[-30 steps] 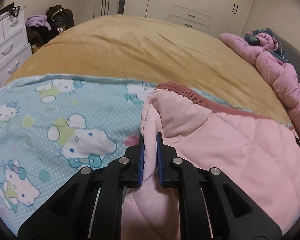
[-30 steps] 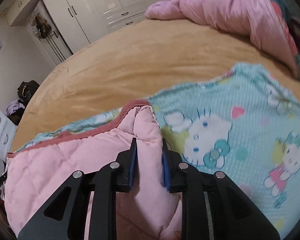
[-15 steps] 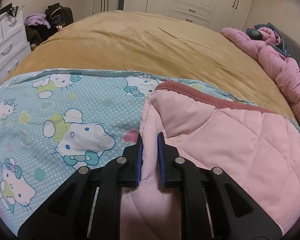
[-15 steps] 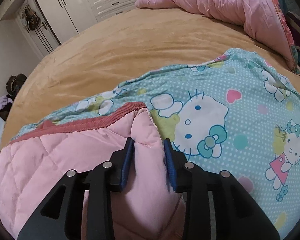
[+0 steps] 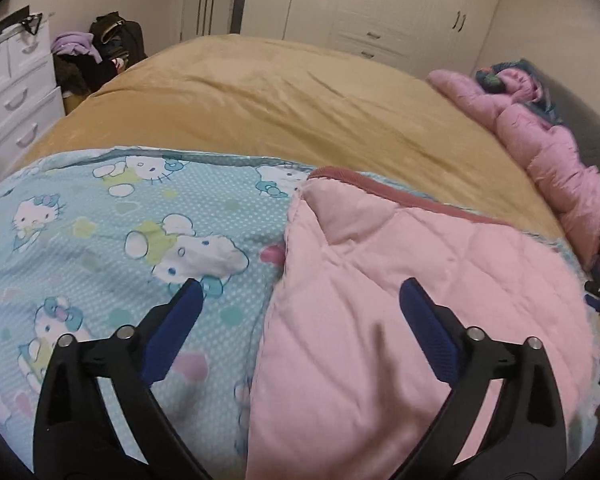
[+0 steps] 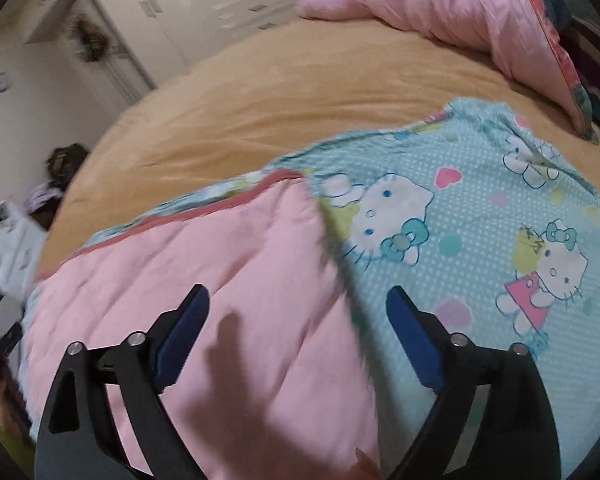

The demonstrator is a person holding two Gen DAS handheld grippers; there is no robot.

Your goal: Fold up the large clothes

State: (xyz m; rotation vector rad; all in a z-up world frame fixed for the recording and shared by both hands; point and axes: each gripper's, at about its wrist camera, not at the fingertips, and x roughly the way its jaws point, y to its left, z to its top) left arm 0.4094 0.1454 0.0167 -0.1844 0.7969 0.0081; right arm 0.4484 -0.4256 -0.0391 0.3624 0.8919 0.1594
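Observation:
A quilted blanket lies on the bed, its pink side (image 5: 400,292) folded over its light blue cartoon-cat print side (image 5: 112,236). A dark pink ribbed trim (image 5: 380,190) runs along the far edge of the fold. My left gripper (image 5: 298,292) is open and empty, straddling the fold's left edge just above it. In the right wrist view my right gripper (image 6: 298,300) is open and empty above the pink side (image 6: 220,272), near where it meets the print side (image 6: 480,240). This view is motion-blurred.
The blanket rests on a tan bedspread (image 5: 280,108). A pink puffy jacket (image 5: 552,160) lies at the bed's right edge. White drawers (image 5: 12,92) and a pile of bags (image 5: 100,52) stand at the left, white wardrobes (image 5: 380,12) behind.
Both grippers were shut on the pink fold's edge; both have opened wide and let it go. The pink layer now lies flat on the print side.

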